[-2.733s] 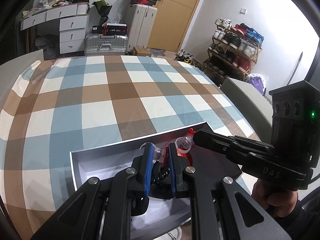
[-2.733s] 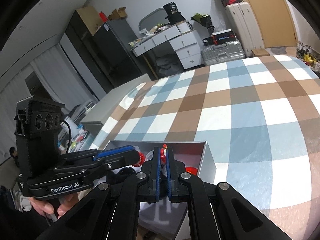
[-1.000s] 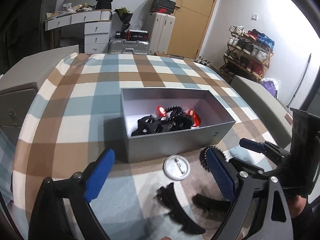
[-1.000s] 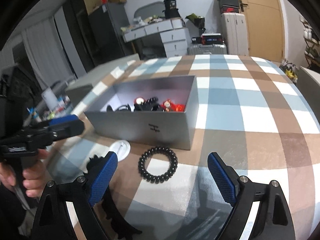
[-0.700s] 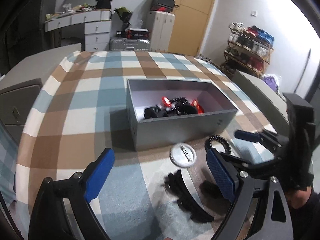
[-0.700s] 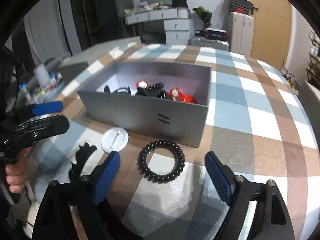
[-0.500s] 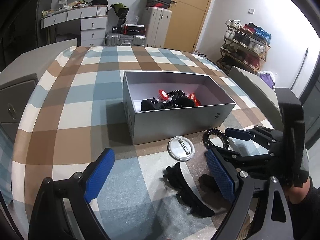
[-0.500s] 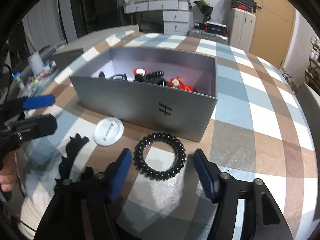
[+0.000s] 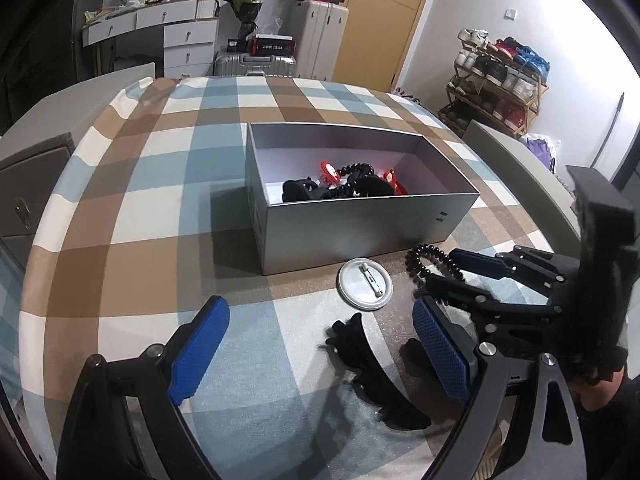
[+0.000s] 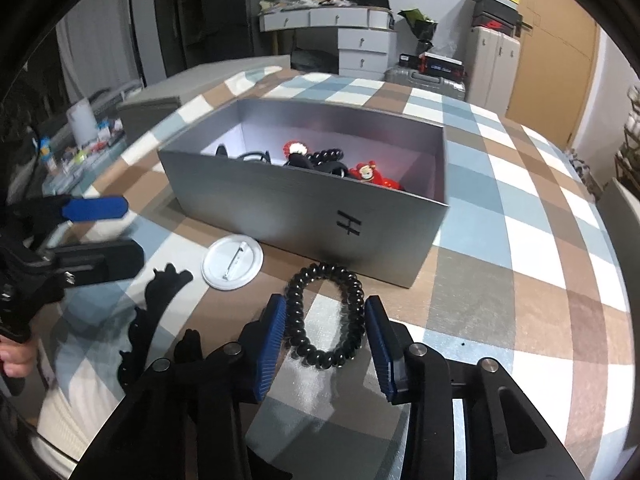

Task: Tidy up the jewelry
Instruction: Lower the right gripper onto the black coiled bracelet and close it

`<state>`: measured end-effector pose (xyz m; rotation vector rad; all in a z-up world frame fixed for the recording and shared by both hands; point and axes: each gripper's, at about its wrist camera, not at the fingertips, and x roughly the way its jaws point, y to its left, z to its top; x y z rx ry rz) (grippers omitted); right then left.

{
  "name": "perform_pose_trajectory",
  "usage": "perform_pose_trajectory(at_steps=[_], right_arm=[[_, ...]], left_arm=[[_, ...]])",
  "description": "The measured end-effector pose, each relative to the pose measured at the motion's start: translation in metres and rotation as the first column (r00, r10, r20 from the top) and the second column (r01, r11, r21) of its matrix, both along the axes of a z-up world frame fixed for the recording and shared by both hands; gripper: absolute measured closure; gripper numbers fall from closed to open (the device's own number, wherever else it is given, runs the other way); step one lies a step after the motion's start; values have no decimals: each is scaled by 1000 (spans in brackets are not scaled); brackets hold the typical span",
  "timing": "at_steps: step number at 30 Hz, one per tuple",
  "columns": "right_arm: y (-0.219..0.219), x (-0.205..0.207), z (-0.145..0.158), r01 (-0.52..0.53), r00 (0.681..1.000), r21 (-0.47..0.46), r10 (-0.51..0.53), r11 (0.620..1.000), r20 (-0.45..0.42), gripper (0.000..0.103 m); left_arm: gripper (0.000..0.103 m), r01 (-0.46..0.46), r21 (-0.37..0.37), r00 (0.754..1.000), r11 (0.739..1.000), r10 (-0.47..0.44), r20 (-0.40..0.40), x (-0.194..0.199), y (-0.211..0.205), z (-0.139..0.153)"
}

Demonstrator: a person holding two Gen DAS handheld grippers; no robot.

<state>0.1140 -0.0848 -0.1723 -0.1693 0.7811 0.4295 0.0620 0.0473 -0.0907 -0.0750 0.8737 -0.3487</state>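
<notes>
Right wrist: black coil hair tie [image 10: 326, 316] lies betw. spread right claw [image 10: 325, 334] pads, untouched; left claw [image 9: 320, 350] wide apart.

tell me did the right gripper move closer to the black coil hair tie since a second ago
Yes. Judged against the silver box, the right gripper has come forward and down, and its fingers have narrowed, so they now sit either side of the black coil hair tie, not yet shut.

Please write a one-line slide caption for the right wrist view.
Open right gripper brackets a black spiral hair tie lying on the checked cloth before the grey box.
</notes>
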Motion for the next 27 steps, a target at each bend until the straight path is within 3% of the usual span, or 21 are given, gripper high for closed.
perform_pose_trajectory(at_steps=[7,11,17,23,27], right_arm=[[-32,-6,7,9,999,155,-4,988,-34,65],[-46,-10,6,25,999,195,-17,980,-45,67],[-60,-16,8,34,999,242,-24,970,-44,67],[-63,-22,8,15,999,257,-7,966,-32,67],[-66,-23,9,5,1000,273,0,962,-20,67]], left_arm=[[13,51,55,997,997,-48,-60,13,-22,-8],[13,55,49,994,997,-50,-99,21,-28,-13],[13,27,140,994,990,-11,-112,27,-41,-18],[14,23,160,995,987,-7,-100,32,-45,-22],[33,30,229,997,973,-14,-70,29,-53,-22]])
